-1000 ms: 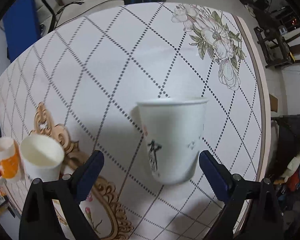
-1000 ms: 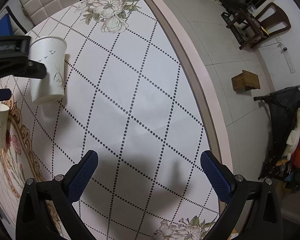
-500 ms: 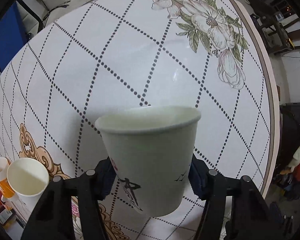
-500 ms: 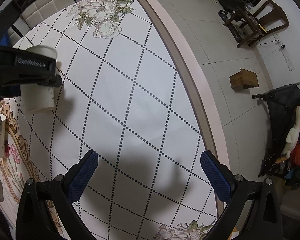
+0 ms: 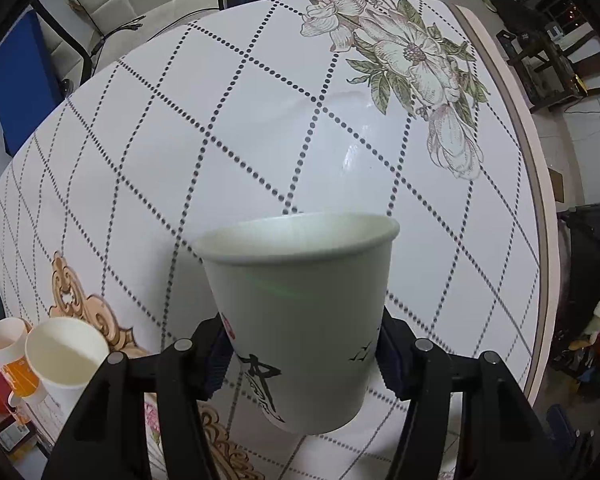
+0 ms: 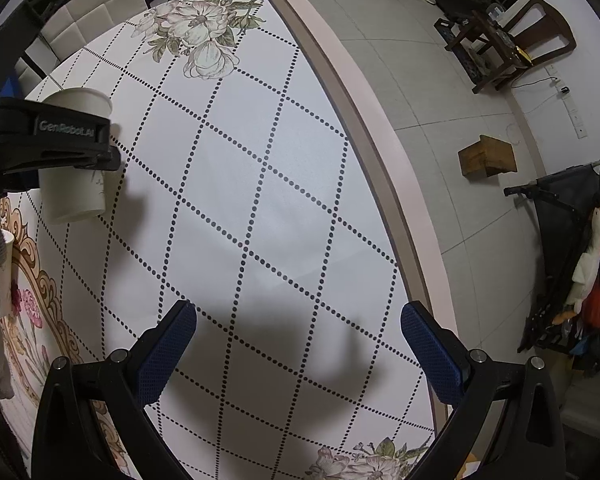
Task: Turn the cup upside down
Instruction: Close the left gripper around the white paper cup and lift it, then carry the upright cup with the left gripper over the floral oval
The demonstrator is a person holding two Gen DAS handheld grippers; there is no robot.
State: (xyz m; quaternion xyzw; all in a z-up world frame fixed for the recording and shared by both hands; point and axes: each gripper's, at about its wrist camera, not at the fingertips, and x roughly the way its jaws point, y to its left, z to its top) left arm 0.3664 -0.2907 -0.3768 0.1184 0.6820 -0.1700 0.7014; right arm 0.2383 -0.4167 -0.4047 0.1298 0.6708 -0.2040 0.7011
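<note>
While pinched at mid-wall by the left hand-held gripper (image 5: 302, 356), paper cup (image 5: 300, 316) sits upright, mouth up, low over or on the desk (image 5: 260, 120); cannot tell which. Likely light, thin-walled, easily crushed: calls for gentle squeeze below the stiffer rim. Right hand-held gripper (image 6: 298, 344) spread wide, holding nothing.
</note>
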